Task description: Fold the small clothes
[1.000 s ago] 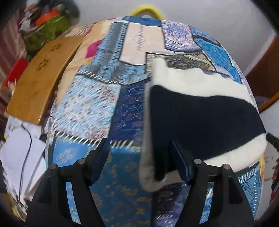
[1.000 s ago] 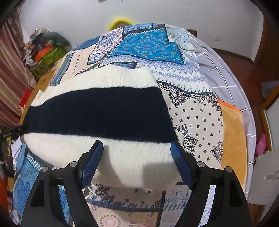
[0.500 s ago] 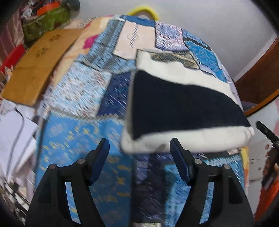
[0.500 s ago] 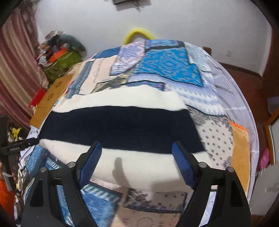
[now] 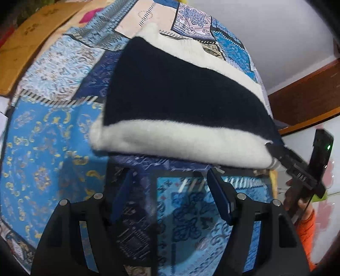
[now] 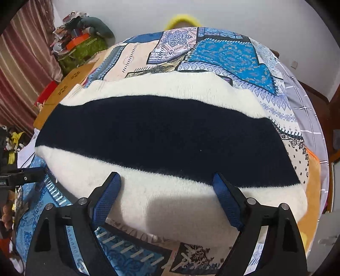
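Note:
A folded knit garment (image 6: 165,140), cream with a wide navy band, lies flat on the patchwork bedspread (image 6: 229,51). It also shows in the left wrist view (image 5: 184,102). My right gripper (image 6: 167,186) is open and empty, its fingers over the garment's near cream edge. My left gripper (image 5: 170,182) is open and empty, just short of the garment's near edge, over the bedspread (image 5: 44,148). The right gripper shows from the side in the left wrist view (image 5: 297,165), at the garment's right corner.
A wooden board (image 5: 27,40) lies along the bed's left side. A pile of clutter (image 6: 80,44) and a striped curtain (image 6: 23,70) stand at the far left. A yellow hoop (image 6: 182,20) peeks over the far bed edge. An orange cloth (image 6: 312,182) lies right of the garment.
My left gripper has pulled back off the garment's left edge and swung round to its near side. My right gripper has stayed open at the near cream edge.

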`<state>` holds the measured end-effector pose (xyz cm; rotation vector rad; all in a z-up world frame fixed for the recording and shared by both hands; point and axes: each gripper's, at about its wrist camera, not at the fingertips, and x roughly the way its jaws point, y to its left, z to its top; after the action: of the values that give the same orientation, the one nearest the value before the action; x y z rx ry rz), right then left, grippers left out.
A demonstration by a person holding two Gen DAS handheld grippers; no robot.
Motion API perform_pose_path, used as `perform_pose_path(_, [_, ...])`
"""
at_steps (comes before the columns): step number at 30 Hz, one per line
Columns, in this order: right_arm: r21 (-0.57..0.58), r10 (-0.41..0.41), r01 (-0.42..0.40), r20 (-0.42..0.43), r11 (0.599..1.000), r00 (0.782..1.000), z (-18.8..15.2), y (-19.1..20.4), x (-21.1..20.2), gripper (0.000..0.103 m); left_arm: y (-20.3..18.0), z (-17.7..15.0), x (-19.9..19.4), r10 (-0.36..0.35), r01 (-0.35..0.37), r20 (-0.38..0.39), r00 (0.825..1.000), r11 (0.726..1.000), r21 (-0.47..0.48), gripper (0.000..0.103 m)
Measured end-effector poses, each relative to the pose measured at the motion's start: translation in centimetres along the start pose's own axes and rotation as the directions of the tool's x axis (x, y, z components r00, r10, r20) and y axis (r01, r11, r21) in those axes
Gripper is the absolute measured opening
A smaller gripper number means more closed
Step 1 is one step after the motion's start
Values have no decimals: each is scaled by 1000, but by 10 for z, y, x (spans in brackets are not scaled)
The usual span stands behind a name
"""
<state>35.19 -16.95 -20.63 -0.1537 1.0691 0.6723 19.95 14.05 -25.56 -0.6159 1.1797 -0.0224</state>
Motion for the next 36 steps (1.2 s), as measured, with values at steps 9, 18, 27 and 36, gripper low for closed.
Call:
perform_pose_path(9, [-7, -1, 1, 3, 1000, 1000, -3, 2, 2, 90, 10, 41, 21, -66, 73, 45, 997, 982, -176, 76])
perform_pose_path(18, [-1, 2, -2, 12, 1000, 1000, -4, 2, 4, 92, 13, 71, 27, 8, 35, 148, 989, 958, -283, 57])
perform_pose_path(27, [2, 11, -11, 15, 1000, 1000, -4, 3, 3, 92, 17, 78, 16, 26, 47, 236, 971, 954, -297, 23])
perform_pose_path(36, [-4, 21, -20, 51, 1000, 998, 0, -3, -21, 92, 3, 83, -43, 135, -71, 395, 909, 982, -173, 20])
